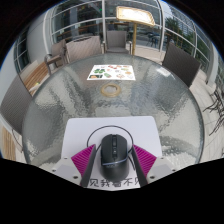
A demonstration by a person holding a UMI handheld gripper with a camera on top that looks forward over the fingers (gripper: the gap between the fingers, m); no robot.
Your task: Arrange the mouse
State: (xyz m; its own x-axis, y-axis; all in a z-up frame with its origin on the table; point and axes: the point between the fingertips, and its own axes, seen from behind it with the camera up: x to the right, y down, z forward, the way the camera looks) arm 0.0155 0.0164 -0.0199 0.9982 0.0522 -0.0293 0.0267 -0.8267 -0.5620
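A black computer mouse [113, 151] lies on a white mouse pad [90, 130] on a round glass table [60, 100]. My gripper [114, 148] is low over the pad with the mouse between its two fingers. The magenta pads [86, 160] stand at either side of the mouse, and a thin strip of white shows between each finger and the mouse. The mouse rests on the pad with its front pointing away from me. The fingers are open about it.
A sheet with coloured patches [110, 71] and a small ring-shaped object [108, 89] lie farther out on the table. Chairs [68, 52] stand beyond the far rim, in front of large windows. A dark stand [213, 100] is at the right.
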